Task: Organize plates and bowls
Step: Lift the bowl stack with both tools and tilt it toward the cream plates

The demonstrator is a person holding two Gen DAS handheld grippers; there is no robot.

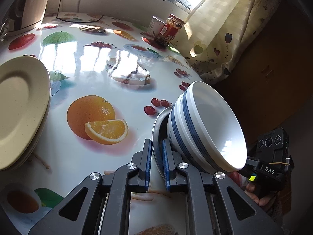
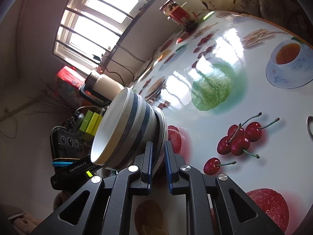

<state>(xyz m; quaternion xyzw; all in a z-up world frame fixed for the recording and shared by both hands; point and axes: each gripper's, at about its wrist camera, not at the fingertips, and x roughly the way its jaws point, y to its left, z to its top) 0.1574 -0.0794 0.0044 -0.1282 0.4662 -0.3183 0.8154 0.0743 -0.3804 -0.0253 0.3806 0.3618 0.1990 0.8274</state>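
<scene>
A stack of white bowls with blue stripes [image 1: 207, 129] sits on a grey plate [image 1: 156, 131]. My left gripper [image 1: 156, 164] is shut on the plate's rim on one side. My right gripper [image 2: 158, 162] is shut on the same plate's rim [image 2: 163, 129] on the opposite side, with the bowls [image 2: 121, 129] stacked on it. Plate and bowls are held between both grippers above the fruit-print table [image 1: 93, 78]. A stack of cream plates [image 1: 19, 109] lies at the left of the left wrist view.
A red-labelled jar [image 1: 170, 29] and a tub stand at the table's far edge by the curtain [image 1: 225, 31]; the jar also shows in the right wrist view [image 2: 176, 13]. A kettle [image 2: 105, 84] stands by the wall. A metal dish's rim [image 2: 310, 127] shows at the right.
</scene>
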